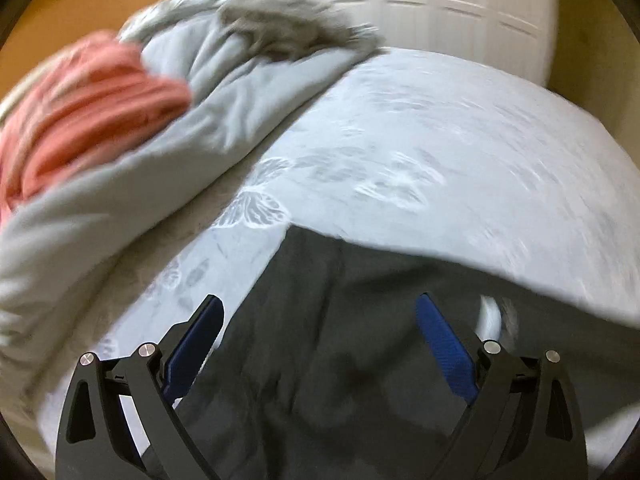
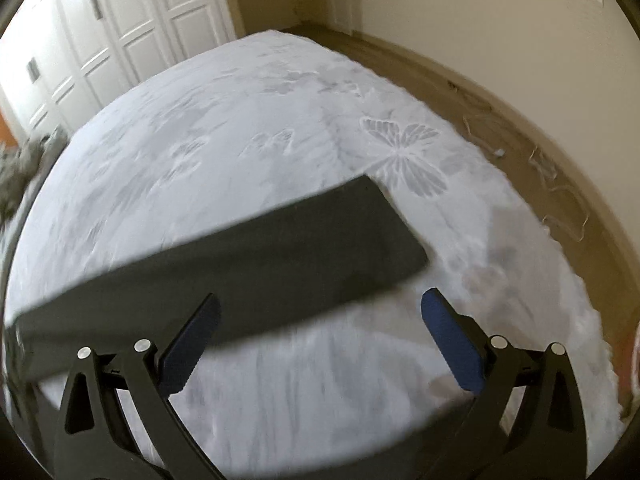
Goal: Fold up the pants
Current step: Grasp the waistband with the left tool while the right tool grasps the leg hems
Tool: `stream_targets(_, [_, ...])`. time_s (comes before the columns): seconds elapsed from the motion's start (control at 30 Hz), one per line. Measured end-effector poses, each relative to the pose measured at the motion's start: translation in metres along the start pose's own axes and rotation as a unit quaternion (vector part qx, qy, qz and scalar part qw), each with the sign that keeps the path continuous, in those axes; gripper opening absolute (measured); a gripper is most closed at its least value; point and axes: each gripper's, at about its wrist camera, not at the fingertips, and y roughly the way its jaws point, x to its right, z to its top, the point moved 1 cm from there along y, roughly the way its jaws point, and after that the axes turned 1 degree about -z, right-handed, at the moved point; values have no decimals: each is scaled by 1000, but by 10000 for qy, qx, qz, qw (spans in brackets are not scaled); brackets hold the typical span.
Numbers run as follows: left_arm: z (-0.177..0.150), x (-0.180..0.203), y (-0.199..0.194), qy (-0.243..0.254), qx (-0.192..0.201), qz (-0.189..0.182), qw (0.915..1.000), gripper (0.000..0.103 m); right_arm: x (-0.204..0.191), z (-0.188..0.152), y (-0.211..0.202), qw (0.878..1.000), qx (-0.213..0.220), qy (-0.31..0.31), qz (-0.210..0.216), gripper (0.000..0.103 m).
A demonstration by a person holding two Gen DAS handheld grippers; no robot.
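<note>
Pants (image 1: 360, 340) of dark charcoal cloth lie spread on the bed (image 1: 440, 140), one long leg (image 2: 248, 248) stretched flat across the pale sheet in the right wrist view. That bed, covered in white fabric printed with a butterfly (image 2: 404, 156) and leaves, fills most of both views. A white panelled wardrobe (image 2: 100, 28) stands behind it. At the bed's far left a grey duvet (image 1: 180, 128) is heaped, with a coral-pink garment (image 1: 88, 108) and a fuzzy grey throw (image 1: 288, 28) on top. Wooden floor (image 2: 500, 92) runs along the bed's right side. The left claw (image 1: 318, 312) hangs above the pants' upper part, blue pads spread wide, gripping nothing. The right claw (image 2: 320, 306) hovers by the leg's near edge, likewise wide apart and empty.
</note>
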Motion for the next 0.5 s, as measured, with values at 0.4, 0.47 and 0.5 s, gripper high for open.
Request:
stream_targets(0.4, [12,-29,111,-1551,-706,-227,9851,86,7,34,83,9994,0,147,-299,92])
stream_targets(0.47, [13,-20,107,-1182,-612,-141,9910,48,2,34,80,9999,113,-37,40,27])
stream_targets(0.5, [14,-16,104,-980,-585,-194,9933,38,0,35,77,9998,116,-40,153,13])
